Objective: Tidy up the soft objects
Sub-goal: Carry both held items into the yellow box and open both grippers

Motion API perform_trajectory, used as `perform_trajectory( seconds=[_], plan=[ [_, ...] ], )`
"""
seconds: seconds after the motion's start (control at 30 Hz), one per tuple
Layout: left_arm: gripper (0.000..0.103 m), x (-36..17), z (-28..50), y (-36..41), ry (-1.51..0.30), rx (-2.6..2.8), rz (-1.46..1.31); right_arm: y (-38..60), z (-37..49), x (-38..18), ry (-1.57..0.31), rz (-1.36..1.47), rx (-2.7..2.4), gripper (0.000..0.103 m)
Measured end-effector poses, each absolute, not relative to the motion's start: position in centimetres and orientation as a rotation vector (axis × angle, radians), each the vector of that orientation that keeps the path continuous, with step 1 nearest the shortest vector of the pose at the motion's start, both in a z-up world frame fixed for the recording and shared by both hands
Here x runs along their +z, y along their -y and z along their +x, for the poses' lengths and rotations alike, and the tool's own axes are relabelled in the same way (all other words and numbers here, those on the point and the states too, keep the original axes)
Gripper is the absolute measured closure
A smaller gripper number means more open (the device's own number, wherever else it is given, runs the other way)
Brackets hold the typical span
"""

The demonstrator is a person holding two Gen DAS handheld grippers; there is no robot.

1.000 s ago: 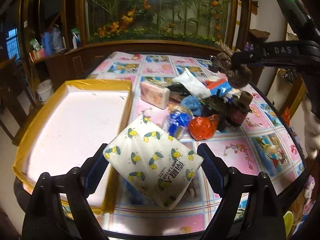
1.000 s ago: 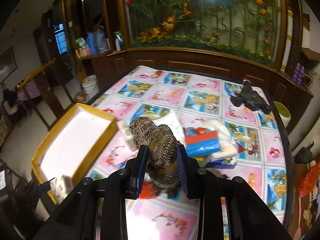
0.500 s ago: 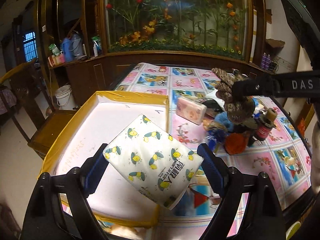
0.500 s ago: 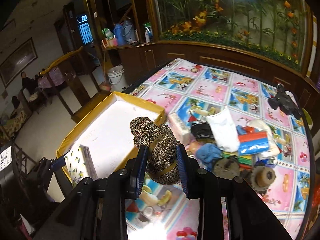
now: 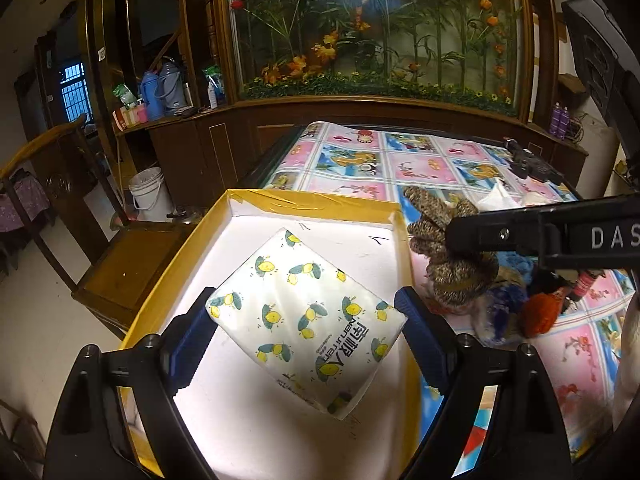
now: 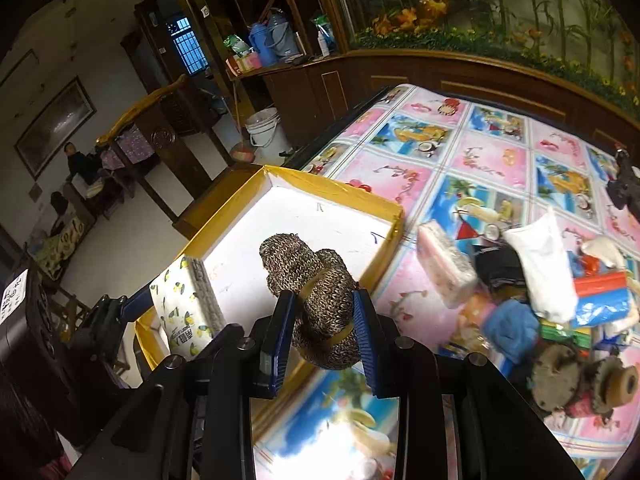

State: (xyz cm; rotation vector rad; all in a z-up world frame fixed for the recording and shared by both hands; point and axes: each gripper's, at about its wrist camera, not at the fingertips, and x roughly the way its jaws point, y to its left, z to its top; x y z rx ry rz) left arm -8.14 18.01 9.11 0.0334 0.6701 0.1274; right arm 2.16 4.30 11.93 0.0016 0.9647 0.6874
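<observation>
While the left gripper [image 5: 306,320] has its jaws clamped on the two ends of a lemon-printed tissue pack [image 5: 306,316], that pack hangs tilted above the white floor of the yellow-rimmed tray [image 5: 320,202], not yet resting on it as far as the left wrist view shows. The right gripper [image 6: 324,326] has its jaws pinched narrow on a bundled brown knit glove [image 6: 316,300] bound with a thin band, held over the tray's right rim, where tray meets the patterned table [image 6: 492,152]. The tray sits at the table's left edge, partly overhanging it. Farther right on the table lies the unsorted heap: a pink tissue packet [image 6: 446,268], a blue fuzzy cloth [image 6: 510,326], a white cloth [image 6: 544,264], and hard clutter such as a rusty motor [image 6: 580,384]. Both soft items look to be in the carry-to-tray step. Next, each probably needs lowering until it touches the tray floor, well inside the rim and apart from the other, before the jaws open; releasing the glove now risks it landing on the rim.
</observation>
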Motion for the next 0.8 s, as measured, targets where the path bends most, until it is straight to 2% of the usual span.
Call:
perform_trajectory(
  seconds=[0.23, 0.5, 0.7, 0.8],
  plan=[
    [0.015, 8.2, -4.3, -19.3, -0.718, 0.13, 0.039, -6.8, 7.0, 8.4, -1.026, 0.084, 0.687, 0.074],
    [0.015, 6.0, 2.9, -22.5, -0.871, 0.077, -0.16, -8.6, 11.3, 5.5, -1.054, 0.132, 0.659, 0.074],
    [0.014, 4.6, 4.6, -24.2, -0.879, 0.073, -0.282, -9.9, 12.8, 4.5, -1.056, 0.114, 0.652, 0.073],
    [0.013, 4.0, 5.2, -25.1, -0.901, 0.068, -0.357, -10.4, 13.7, 4.3, -1.034, 0.095, 0.619, 0.069]
  ],
)
